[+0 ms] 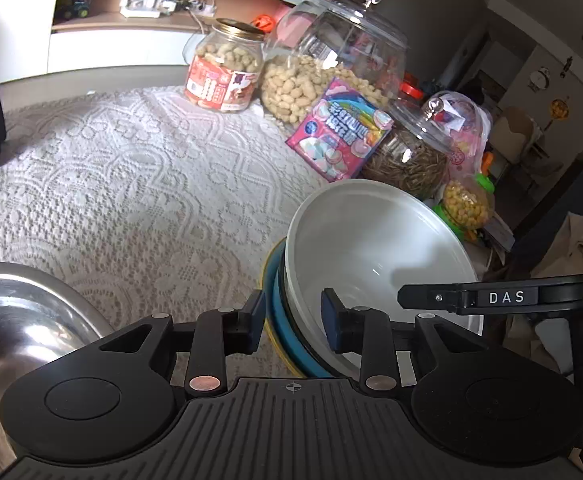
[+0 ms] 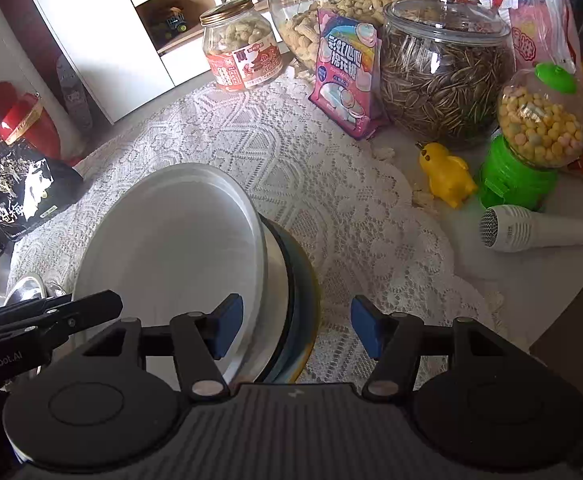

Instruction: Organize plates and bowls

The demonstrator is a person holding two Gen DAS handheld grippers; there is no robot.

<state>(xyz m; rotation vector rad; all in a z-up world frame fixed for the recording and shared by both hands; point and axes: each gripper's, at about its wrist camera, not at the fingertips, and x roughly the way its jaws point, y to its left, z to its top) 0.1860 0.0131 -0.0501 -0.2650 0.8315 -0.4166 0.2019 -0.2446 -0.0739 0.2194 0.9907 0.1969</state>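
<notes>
At the far left lay a shiny round stainless-steel bowl (image 1: 15, 344) on the white lace tablecloth (image 1: 131, 184). To its right the left gripper (image 1: 293, 316) had its jaws apart, straddling the near rims of a stack: a deep white ceramic bowl (image 1: 375, 248) tilted in a blue plate (image 1: 281, 320) over a yellow plate (image 1: 269, 280). Further right, the right gripper (image 2: 297, 326) stood with jaws apart around the stack's opposite rim, pads not pressing. Snack jars stood behind.
</notes>
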